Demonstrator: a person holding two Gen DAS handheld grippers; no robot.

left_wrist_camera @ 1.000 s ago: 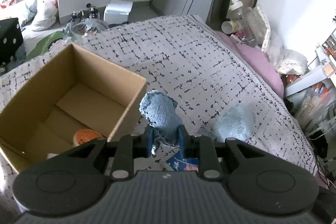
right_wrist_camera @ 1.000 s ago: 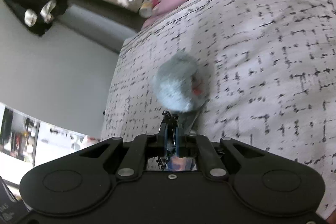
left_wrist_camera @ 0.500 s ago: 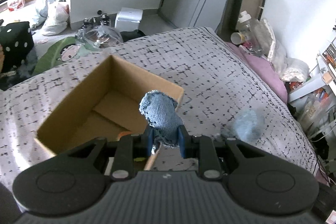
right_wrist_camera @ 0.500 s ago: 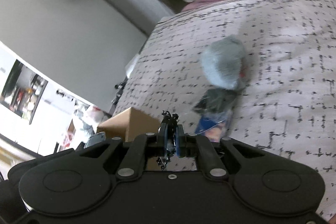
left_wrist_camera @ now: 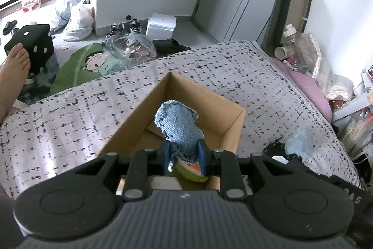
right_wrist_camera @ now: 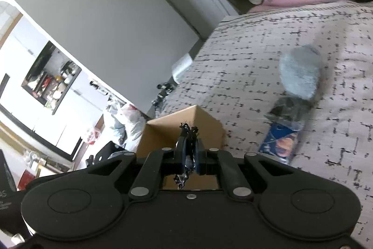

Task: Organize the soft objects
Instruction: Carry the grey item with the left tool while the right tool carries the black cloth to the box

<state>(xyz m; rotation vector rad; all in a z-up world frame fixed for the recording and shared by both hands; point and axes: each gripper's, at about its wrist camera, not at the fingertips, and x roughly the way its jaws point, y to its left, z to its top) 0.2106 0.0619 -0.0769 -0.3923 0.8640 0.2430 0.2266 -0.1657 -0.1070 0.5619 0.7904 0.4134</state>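
1. Over the cardboard box (left_wrist_camera: 235,130), a blue cloth (left_wrist_camera: 179,130) is held tight by the left tongs (left_wrist_camera: 183,155), ready to be dropped in.
2. Something thin and black (right_wrist_camera: 188,132) is pinched by the closed right tongs (right_wrist_camera: 189,156), near the box.

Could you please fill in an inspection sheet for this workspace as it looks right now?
Surface: bed cover, grey with black dashes.
Job's things: denim piece over open cardboard box; fluffy blue item and plastic packet on the cover.
Clutter: bottles and bags beside the bed.
Grippers: left tongs shut on the denim; right tongs shut on thin black material.
Cables: nothing seen.
Surroundings: plastic bags, dice cushion on the floor.
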